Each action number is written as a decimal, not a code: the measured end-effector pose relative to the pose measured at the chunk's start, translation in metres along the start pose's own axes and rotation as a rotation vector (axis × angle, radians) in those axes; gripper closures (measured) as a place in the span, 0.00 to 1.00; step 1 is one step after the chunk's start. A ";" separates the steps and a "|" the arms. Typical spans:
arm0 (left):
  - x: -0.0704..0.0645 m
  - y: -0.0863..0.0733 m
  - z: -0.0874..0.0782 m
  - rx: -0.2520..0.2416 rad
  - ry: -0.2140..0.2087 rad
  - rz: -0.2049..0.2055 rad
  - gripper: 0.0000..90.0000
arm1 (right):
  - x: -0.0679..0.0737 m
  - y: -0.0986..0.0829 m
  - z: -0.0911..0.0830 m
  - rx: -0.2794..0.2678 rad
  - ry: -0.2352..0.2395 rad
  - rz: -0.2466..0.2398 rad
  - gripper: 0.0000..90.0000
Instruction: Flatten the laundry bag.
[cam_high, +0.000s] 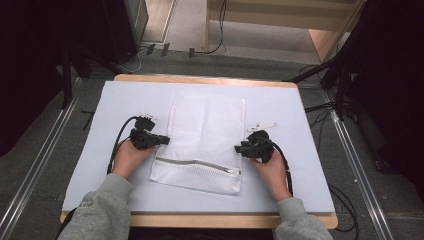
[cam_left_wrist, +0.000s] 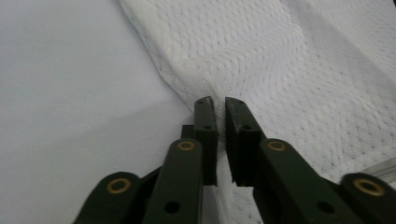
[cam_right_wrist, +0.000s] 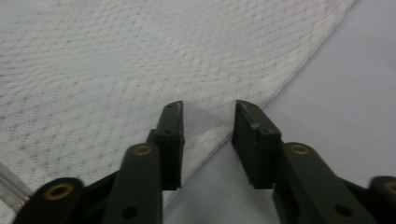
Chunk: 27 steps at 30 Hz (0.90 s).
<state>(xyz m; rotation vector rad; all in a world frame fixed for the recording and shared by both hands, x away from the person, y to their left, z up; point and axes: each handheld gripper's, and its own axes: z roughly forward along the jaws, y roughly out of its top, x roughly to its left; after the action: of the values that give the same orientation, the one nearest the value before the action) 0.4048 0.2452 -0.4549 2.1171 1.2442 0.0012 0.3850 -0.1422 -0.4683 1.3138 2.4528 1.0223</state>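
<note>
Even overhead light is brightening the table (cam_high: 300, 107) while the surroundings are falling into deep black, the high view is looking soft and grainy, and both gripper views are blurring at the near jaws, casting faint shadows

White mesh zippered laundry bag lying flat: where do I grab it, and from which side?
Pinch the long side edges of the white mesh laundry bag, coming in from outside, as the left gripper does. It lies flat, so only edges offer a pinchable fold; avoid the grey zipper.
</note>
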 end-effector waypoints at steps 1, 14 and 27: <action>0.001 0.000 0.000 0.001 -0.002 -0.002 0.98 | -0.001 0.001 0.001 0.003 -0.011 -0.010 0.88; 0.004 -0.007 -0.007 0.002 -0.019 -0.012 0.99 | -0.012 0.012 0.005 0.026 0.014 0.023 1.00; 0.007 -0.022 -0.019 -0.014 -0.027 -0.038 0.99 | -0.014 0.029 0.016 0.037 0.008 0.024 1.00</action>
<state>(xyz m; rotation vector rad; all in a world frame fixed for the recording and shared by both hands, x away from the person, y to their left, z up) 0.3855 0.2680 -0.4546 2.0746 1.2642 -0.0352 0.4193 -0.1348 -0.4637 1.3567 2.4790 0.9946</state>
